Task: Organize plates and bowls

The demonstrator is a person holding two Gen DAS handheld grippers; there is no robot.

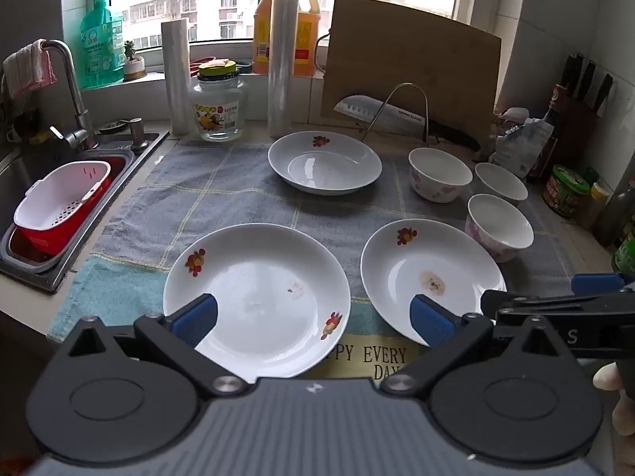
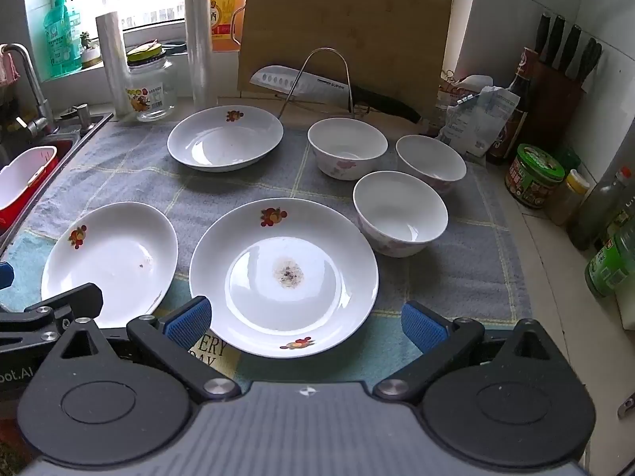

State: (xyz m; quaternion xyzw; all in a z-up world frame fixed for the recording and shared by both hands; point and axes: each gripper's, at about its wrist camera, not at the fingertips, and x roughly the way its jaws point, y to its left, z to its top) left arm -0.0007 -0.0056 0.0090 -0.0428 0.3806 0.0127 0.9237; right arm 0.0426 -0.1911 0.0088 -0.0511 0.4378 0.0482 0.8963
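Three white plates with fruit prints lie on a grey-blue cloth (image 1: pixel 222 198): a near left plate (image 1: pixel 258 297) (image 2: pixel 115 261), a near right plate (image 1: pixel 432 277) (image 2: pixel 283 273) with a brown stain, and a far plate (image 1: pixel 324 162) (image 2: pixel 225 137). Three white flowered bowls stand at the right: (image 2: pixel 347 146), (image 2: pixel 430 162), (image 2: pixel 401 212). My left gripper (image 1: pixel 313 319) hangs open above the near left plate's front edge, holding nothing. My right gripper (image 2: pixel 305 323) is open over the stained plate's near rim, empty.
A sink (image 1: pixel 59 206) with a red and white colander lies at the left. Behind the cloth stand a glass jar (image 1: pixel 218 99), film rolls, oil bottles, a cutting board (image 1: pixel 412 79) and a knife on a wire rack. Sauce jars, bottles and a knife block (image 2: pixel 559 75) crowd the right.
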